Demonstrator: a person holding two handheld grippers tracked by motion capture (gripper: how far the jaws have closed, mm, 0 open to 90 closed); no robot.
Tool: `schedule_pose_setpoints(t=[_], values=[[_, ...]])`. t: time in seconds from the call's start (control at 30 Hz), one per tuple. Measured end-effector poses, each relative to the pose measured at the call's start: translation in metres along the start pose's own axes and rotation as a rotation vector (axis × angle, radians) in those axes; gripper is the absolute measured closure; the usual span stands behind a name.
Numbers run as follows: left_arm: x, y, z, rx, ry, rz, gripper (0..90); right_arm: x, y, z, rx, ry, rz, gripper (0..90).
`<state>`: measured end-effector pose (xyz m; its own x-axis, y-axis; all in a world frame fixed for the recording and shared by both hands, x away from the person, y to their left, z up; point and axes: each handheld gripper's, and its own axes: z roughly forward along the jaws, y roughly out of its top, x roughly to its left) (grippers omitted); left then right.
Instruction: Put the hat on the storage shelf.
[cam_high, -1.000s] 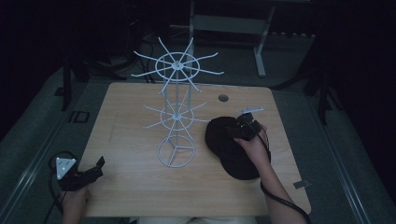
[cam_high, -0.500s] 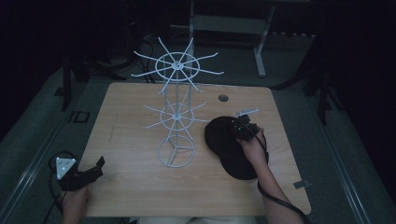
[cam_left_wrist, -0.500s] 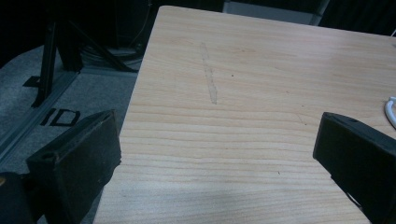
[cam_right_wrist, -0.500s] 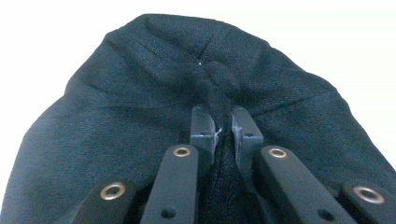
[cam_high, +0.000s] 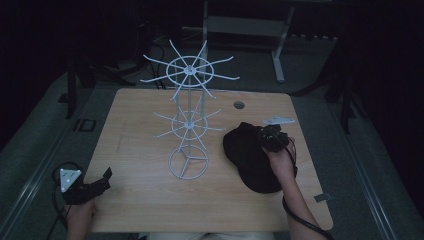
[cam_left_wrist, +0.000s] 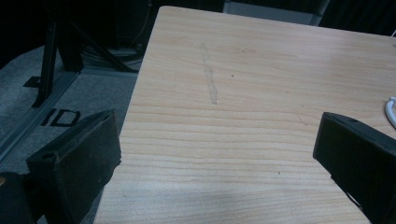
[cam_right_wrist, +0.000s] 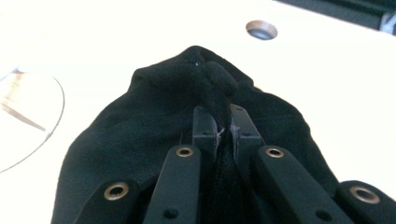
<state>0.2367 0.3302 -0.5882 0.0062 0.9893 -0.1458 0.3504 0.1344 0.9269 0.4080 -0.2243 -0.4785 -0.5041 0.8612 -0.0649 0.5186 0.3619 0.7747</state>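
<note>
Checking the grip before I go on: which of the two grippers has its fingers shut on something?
The right gripper: it has pinched a fold of the black cap. The left gripper rests at the table's near left corner, its fingers wide apart around nothing.

The high view is dim and underexposed: only the pale wooden table top (cam_high: 150, 150) catches soft light from above, while the surroundings from nine o'clock round to three o'clock sink into near black. The thin white wire display rack (cam_high: 189, 120) stays readable but grainy. In the left gripper view the wood grain is evenly lit and fairly sharp, with the near black jaws soft. The right gripper view is overexposed: the table glares almost white, and the black fabric cap (cam_right_wrist: 154, 135) loses all detail.
</note>
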Motion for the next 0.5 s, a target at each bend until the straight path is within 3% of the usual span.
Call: schedule_pose_setpoints(t=[0.37, 0.47, 0.5], values=[[0.000, 0.000, 0.001, 0.003, 0.003, 0.000, 1.4, -0.013, -0.010, -0.047, -0.130, -0.013, 0.045, 84.0], [0.000, 0.000, 0.000, 0.000, 0.004, -0.002, 1.5, -0.017, -0.010, -0.067, -0.204, -0.005, 0.053, 84.0], [0.000, 0.000, 0.000, 0.000, 0.005, -0.004, 1.5, -0.017, -0.010, -0.067, -0.204, -0.005, 0.053, 84.0]])
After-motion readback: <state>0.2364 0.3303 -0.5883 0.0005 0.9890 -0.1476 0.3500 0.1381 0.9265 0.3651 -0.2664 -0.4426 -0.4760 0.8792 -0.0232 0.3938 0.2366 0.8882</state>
